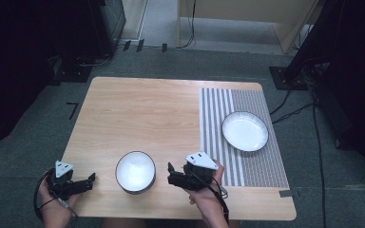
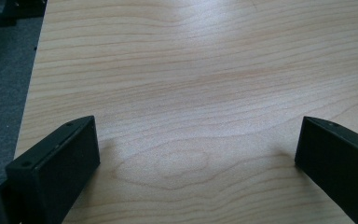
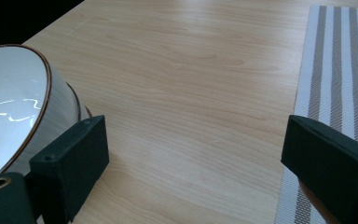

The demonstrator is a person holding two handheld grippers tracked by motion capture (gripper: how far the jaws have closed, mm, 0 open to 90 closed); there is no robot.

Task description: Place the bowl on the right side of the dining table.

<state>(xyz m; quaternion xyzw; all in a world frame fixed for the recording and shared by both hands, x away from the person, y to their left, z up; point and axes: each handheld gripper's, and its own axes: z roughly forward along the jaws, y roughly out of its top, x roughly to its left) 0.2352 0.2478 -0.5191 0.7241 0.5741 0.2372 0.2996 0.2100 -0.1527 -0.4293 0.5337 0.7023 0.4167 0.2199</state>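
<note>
The bowl (image 1: 135, 172) sits on the desk (image 1: 138, 114) near its front edge, white inside with a dark rim, upright. Just to its right, the right hand-held gripper (image 1: 171, 175) hovers low, jaws spread wide and holding nothing; its own view has the bowl (image 3: 14, 107) just beside one jaw. Off to the left, the left hand-held gripper (image 1: 91, 180) is wide open too, over bare wood. Farther right, a plate (image 1: 244, 131) rests on a striped mat (image 1: 256, 161).

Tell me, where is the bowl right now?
In the high view the bowl sits on the bare wood near the table's front edge, between the left gripper and the right gripper, nearer the right one and left of the striped mat.
</note>
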